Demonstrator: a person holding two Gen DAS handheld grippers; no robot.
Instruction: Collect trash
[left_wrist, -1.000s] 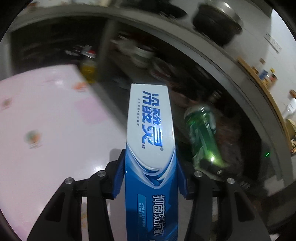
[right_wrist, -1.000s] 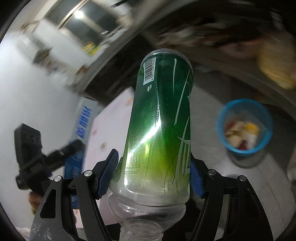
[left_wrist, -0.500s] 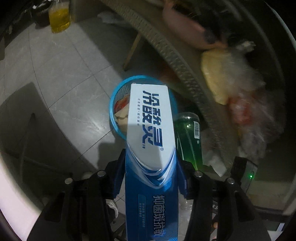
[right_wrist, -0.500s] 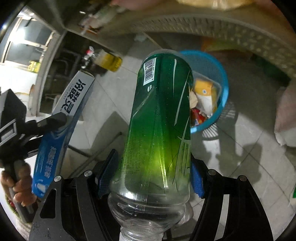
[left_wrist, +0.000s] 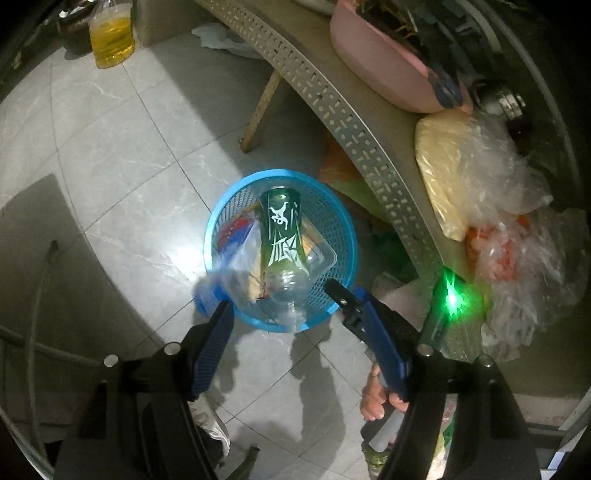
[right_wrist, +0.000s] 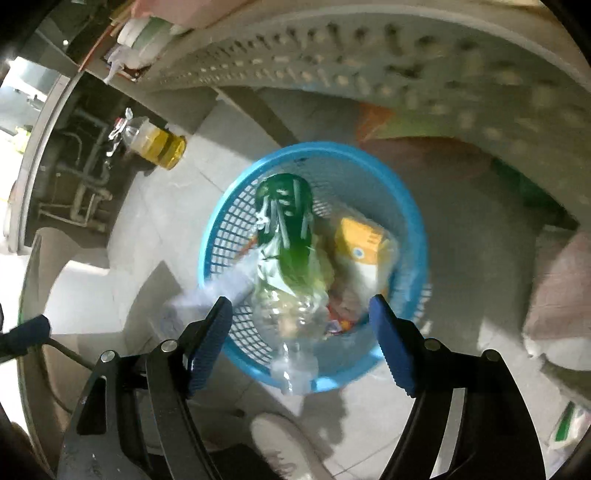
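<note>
In the blue basket, the green bottle stands steeply, neck nearest the camera.

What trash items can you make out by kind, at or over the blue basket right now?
Green plastic bottle: 1
Blue and white carton, motion-blurred at the basket's near rim: 1
Yellow packet in clear wrap: 1
Clear plastic tray: 1
Total: 4 distinct items; other scraps lower in the blue basket are too jumbled to count.
</note>
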